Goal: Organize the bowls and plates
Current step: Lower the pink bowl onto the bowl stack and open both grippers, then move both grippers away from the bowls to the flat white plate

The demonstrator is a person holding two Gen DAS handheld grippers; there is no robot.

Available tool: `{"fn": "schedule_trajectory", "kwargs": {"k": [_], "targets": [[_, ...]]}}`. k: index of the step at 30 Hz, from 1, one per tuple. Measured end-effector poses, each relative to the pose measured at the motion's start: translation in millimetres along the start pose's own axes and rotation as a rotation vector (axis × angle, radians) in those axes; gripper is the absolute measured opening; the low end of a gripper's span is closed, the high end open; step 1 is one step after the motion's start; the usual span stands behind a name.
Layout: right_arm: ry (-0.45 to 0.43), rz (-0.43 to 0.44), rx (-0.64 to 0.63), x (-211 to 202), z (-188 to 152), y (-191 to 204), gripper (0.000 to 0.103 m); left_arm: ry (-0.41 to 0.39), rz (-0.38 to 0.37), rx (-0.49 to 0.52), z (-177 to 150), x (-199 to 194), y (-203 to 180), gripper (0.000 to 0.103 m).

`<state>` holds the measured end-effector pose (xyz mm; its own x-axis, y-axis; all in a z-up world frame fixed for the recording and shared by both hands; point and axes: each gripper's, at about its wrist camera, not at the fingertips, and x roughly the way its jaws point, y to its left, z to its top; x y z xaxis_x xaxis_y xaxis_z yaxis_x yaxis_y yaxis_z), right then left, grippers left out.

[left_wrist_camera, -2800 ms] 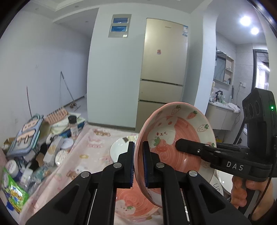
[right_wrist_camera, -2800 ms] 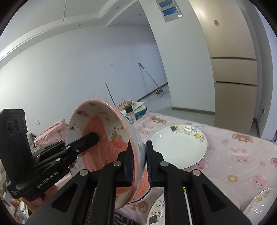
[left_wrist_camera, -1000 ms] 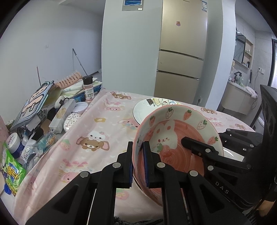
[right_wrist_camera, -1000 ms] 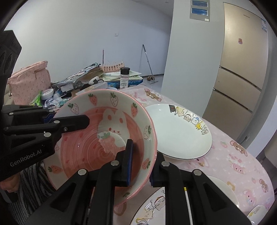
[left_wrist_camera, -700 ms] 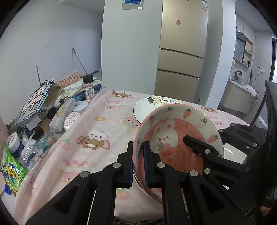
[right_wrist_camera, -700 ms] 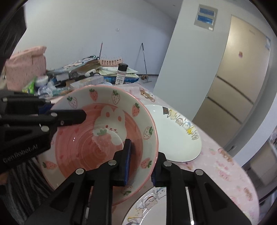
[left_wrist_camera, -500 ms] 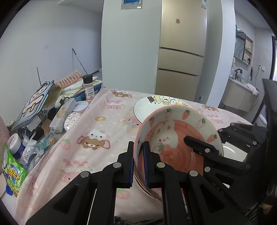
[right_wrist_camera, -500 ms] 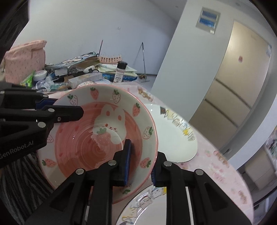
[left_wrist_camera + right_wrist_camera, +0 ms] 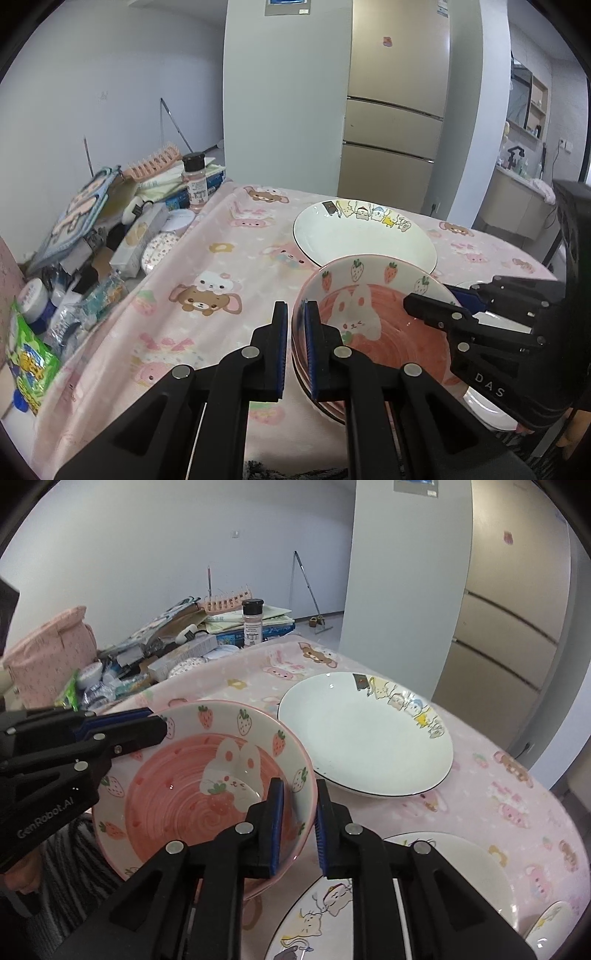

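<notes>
Pink bowl (image 9: 192,790), strawberry-patterned, sits nested on a second bowl (image 9: 314,398) at the near edge of the table (image 9: 229,266). Left gripper (image 9: 294,350) is clamped narrow on its left rim. Right gripper (image 9: 298,827) straddles the right rim, jaws just closing; contact cannot be confirmed. White plate (image 9: 365,738) lies beyond, right.

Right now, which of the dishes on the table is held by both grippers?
The pink strawberry bowl with the rabbit inside. The left gripper and right gripper each straddle its rim; the white cartoon plates lie untouched.
</notes>
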<state>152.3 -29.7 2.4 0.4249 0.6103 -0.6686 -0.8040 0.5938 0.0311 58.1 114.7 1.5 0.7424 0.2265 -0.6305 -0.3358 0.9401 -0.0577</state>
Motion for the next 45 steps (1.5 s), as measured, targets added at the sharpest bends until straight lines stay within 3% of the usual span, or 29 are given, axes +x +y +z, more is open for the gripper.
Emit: {"fn": "schedule_trajectory", "kwargs": {"k": [5,6,7,9,10,11,12,13,17,19,20,23,28,34,39,45], "targets": [[-0.009,0.039,0.03,-5,4,-3,0.022,-0.01,0.003,-0.026,2,-4,2,0.01],[-0.02,0.048,0.043,-8,5,-5,0.033,-0.015,0.004,-0.026,3,-5,2,0.01],[-0.031,0.056,0.054,-12,6,-7,0.054,-0.02,0.007,-0.026,3,-6,2,0.01],[-0.065,0.049,0.073,-20,8,-12,0.074,-0.031,0.014,-0.026,4,-8,1,0.012],[-0.079,0.045,0.078,-24,10,-14,0.077,-0.03,0.021,-0.028,5,-8,1,0.016],[-0.084,0.049,0.08,-27,11,-16,0.083,-0.028,0.027,-0.028,5,-8,1,0.039],[-0.085,0.061,0.082,-30,13,-18,0.09,-0.028,0.041,-0.028,5,-8,1,0.074],[-0.088,0.075,0.089,-33,14,-20,0.095,-0.042,0.048,-0.026,6,-10,1,0.084],[-0.125,0.126,0.134,-49,21,-28,0.103,-0.085,-0.006,-0.028,9,-21,-3,0.091],[-0.154,0.105,0.12,-60,24,-29,0.103,-0.076,0.001,-0.02,10,-22,-7,0.095],[-0.166,0.092,0.112,-66,25,-30,0.103,-0.078,0.02,-0.018,11,-24,-9,0.103],[-0.219,0.07,0.107,-85,29,-34,0.103,-0.123,0.034,0.014,15,-37,-19,0.103],[-0.288,0.035,0.094,-120,39,-36,0.103,-0.212,-0.055,0.036,38,-74,-34,0.103],[-0.354,-0.069,0.056,-172,50,-32,0.103,-0.266,-0.102,0.083,74,-113,-52,0.103],[-0.401,-0.078,0.038,-207,67,-35,0.103,-0.32,-0.133,0.065,104,-138,-54,0.103],[-0.472,-0.105,0.033,-231,83,-52,0.103,-0.326,-0.248,0.056,145,-145,-58,0.103]]}}
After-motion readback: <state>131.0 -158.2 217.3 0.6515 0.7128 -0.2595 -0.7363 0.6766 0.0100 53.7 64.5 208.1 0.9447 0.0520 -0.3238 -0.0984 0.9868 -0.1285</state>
